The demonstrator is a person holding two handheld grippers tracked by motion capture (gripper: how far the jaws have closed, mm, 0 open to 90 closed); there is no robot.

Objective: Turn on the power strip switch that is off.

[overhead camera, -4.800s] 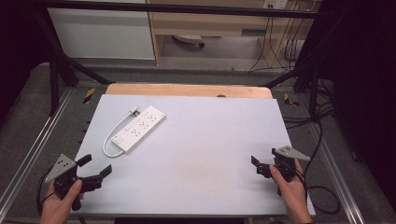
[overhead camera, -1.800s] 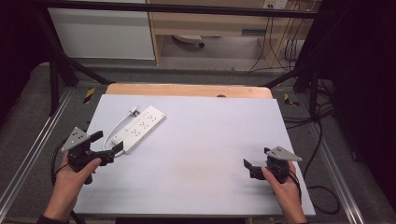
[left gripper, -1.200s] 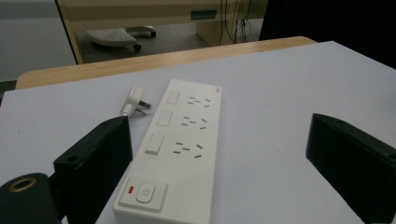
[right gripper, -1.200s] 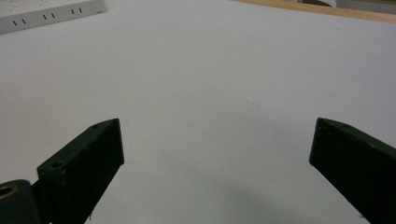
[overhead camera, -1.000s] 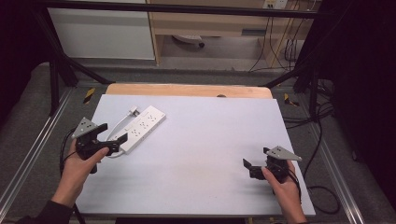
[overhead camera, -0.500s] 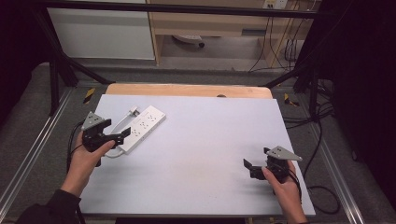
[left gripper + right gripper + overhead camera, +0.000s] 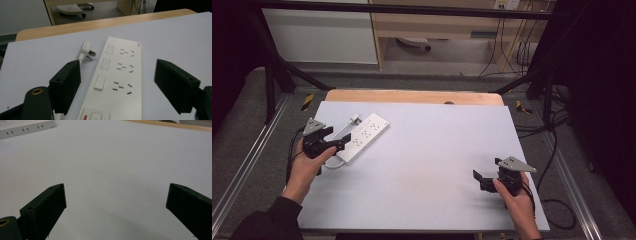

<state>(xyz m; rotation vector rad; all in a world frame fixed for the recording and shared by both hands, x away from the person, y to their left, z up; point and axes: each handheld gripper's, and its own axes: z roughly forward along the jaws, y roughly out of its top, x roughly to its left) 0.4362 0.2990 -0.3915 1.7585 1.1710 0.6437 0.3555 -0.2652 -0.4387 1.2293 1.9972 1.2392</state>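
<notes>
Pale bench carried a power strip at its far left; the left gripper, wide open, straddled its near end, empty. Closing squarely across its width looked wisest. Right gripper waited open, empty

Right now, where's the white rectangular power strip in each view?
High view: white rectangular power strip left of centre on the table, just ahead of the left gripper.
Left gripper view: centre, running up between the open jaws, white plug to its left.
Right gripper view: top-left corner, partly cut off.
Shared landmark: the table's light wooden far edge.
</notes>
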